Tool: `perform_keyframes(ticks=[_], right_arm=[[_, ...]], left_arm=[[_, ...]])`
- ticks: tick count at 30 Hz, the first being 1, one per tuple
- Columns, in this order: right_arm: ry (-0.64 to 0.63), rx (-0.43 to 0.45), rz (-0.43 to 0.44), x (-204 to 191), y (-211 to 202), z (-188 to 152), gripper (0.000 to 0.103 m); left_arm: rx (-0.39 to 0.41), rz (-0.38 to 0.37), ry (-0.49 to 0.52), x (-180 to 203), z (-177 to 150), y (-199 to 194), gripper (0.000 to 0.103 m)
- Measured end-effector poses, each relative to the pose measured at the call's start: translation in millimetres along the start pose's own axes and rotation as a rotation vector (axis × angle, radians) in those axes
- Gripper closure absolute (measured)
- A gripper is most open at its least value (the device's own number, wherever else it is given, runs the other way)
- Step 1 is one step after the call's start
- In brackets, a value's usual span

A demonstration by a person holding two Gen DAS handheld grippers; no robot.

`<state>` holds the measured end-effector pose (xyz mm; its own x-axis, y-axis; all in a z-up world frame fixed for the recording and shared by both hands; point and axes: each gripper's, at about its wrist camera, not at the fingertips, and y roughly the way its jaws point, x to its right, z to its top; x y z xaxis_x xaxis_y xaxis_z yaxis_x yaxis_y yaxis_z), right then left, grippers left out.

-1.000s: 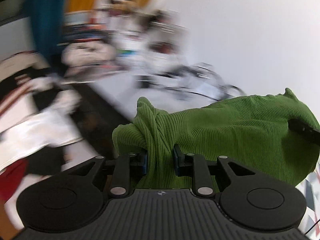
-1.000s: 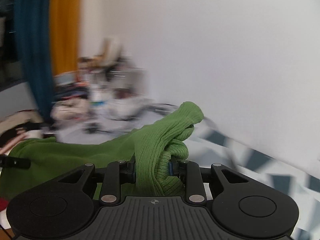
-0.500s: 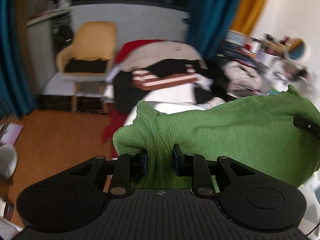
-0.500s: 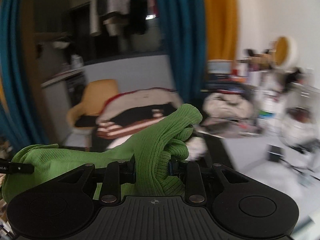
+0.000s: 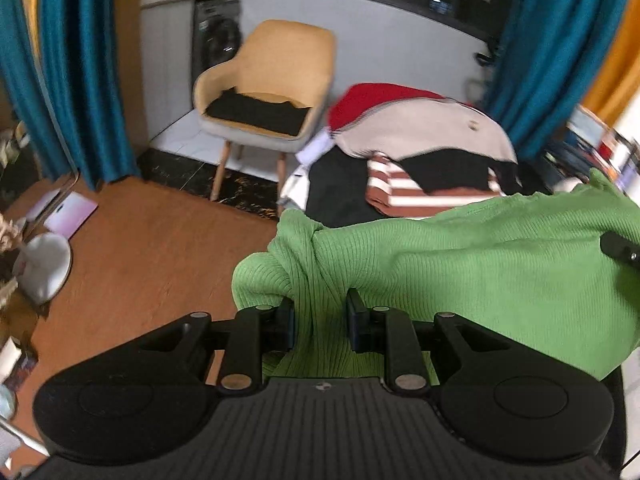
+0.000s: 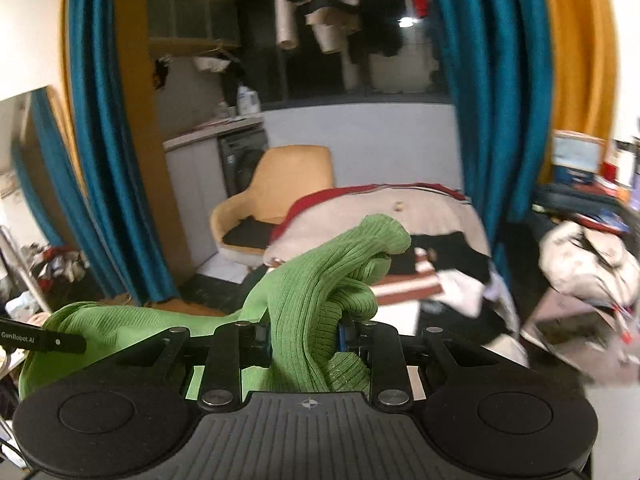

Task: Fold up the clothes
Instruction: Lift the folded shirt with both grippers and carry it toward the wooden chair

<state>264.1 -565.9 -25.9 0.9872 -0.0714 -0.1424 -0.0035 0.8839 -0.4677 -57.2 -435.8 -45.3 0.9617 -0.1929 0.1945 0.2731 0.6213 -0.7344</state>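
Left tool (image 5: 320, 314) and right tool (image 6: 303, 334) each clamp bunched green sweater (image 5: 480, 272), held before the clothes pile (image 5: 420, 160); keep it taut, level.

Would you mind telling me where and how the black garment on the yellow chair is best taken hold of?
Grip the black garment at its near front edge, coming from the open front of the yellow chair and slightly above. It lies flat on the seat, and the chair's back and sides wall off the other approaches.
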Motion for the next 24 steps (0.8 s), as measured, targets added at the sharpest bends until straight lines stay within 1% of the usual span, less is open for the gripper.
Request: perform_keyframes(ticks=[5,8,11,13,15,18,21,24], right_arm=[[-0.038,-0.028,0.074,-17,61,25,0.079],[-0.062,-0.042,0.100,-41,99,37,0.079],[-0.085,-0.062,0.105,-75,138,47,0.079],[-0.093,-0.081,0.098,-103,169,55,0.079],[-0.098,-0.100,0.078,-139,203,64,0.079],[-0.106,-0.128,0.048,-192,254,78,0.079],[-0.071,-0.185,0.057,-249,308,96,0.079],[-0.070,-0.201,0.073,-299,356,114,0.079]], left_arm=[[-0.006,0.035,-0.065,-40,23,25,0.079],[-0.005,0.043,-0.095,-70,39,44,0.079],[-0.008,0.028,-0.118,-113,60,69,0.079],[-0.013,0.009,-0.123,-149,77,91,0.079],[-0.029,-0.021,-0.126,-194,100,118,0.079],[-0.111,-0.054,-0.171,-261,137,151,0.079],[-0.146,-0.031,-0.128,-313,173,172,0.079],[-0.165,-0.002,-0.112,-354,201,189,0.079]])
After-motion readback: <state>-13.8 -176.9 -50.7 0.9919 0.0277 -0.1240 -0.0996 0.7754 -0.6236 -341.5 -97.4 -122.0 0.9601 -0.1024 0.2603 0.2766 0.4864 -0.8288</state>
